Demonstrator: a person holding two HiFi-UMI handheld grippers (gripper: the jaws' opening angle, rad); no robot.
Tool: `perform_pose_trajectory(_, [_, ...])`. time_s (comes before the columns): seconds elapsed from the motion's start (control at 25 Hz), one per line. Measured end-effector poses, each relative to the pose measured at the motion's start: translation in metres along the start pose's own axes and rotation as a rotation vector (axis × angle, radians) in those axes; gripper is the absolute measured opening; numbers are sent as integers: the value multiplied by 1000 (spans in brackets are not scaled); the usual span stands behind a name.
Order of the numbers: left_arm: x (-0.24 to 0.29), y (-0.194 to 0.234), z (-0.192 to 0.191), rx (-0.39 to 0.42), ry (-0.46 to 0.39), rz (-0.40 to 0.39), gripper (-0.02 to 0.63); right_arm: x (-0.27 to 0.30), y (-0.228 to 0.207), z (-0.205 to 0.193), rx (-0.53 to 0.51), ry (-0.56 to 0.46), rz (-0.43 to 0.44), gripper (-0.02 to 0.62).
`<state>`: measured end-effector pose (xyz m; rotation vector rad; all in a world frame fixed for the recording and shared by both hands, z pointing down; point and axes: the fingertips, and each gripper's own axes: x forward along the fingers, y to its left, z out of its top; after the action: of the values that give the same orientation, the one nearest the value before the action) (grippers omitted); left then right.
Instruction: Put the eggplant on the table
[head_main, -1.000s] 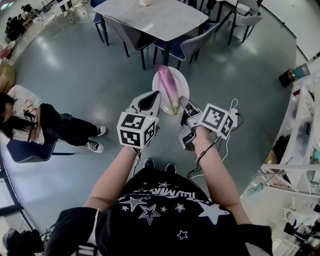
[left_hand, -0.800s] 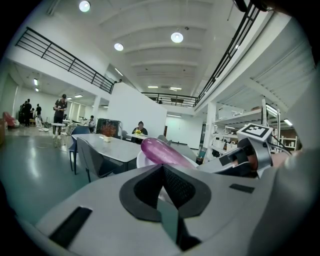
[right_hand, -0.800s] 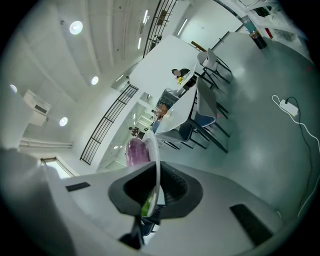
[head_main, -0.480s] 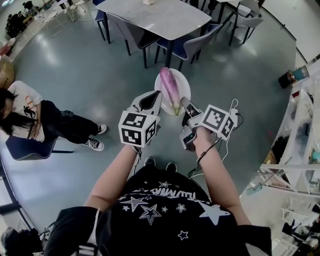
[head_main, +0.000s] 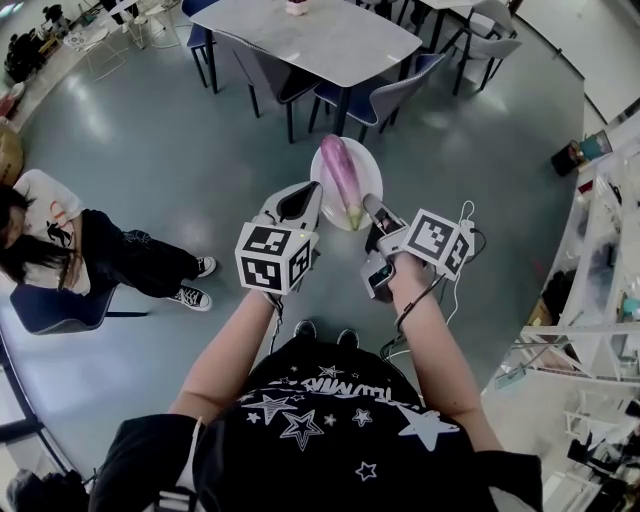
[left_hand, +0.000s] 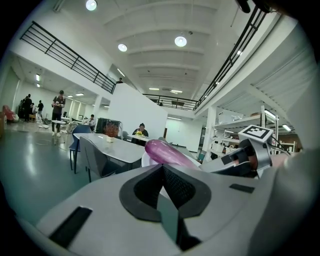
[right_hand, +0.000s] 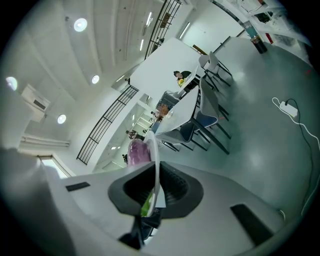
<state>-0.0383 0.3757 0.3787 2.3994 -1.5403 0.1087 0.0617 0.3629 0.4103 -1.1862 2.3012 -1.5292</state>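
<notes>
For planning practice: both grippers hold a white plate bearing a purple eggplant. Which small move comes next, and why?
Probably carry the white round plate forward: left gripper and right gripper clamp its rim, the purple eggplant lies on it, the grey table stands ahead.

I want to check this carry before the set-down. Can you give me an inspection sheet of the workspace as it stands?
Surface: grey table ahead, with one small item at its far edge.
Job's things: the eggplant lies on a white plate held above the floor, not yet on the table.
Clutter: small things on the floor at right.
Grippers: left gripper and right gripper are each shut on the plate's rim, on opposite sides.
Cables: a white cable with plug strip lies on the floor.
Surroundings: chairs at the table, a seated person at left, shelving at right.
</notes>
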Motion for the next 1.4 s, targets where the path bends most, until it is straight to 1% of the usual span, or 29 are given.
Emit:
perform_pose_trajectory(0.24, [0,3,-2,-3,15,-26,6,3,-1,-3,15,-8,-17,25])
perform_pose_trajectory(0.4, [4,6,-5,-23,22,-26,7,5,-1,-5,23,4,-15,25])
perform_pose_trajectory(0.6, [15,10,-8,-17,16,-10,6,12,-9,4,18,9,-1,25])
perform_pose_trajectory(0.72, [32,17,-3,-20,11,9,6,25,-14,20,19,17,15,25])
perform_pose_trajectory(0.96, [73,44,9,-12,19,57,6,70,-29,58,32,45,37,25])
perform_pose_trajectory(1.16, [130,51,23,-2,29,70,6,104,-48,102,42,79,46,25])
perform_pose_trajectory(1.4, [189,64,33,-10,40,90,6,140,-68,147,49,106,56,25])
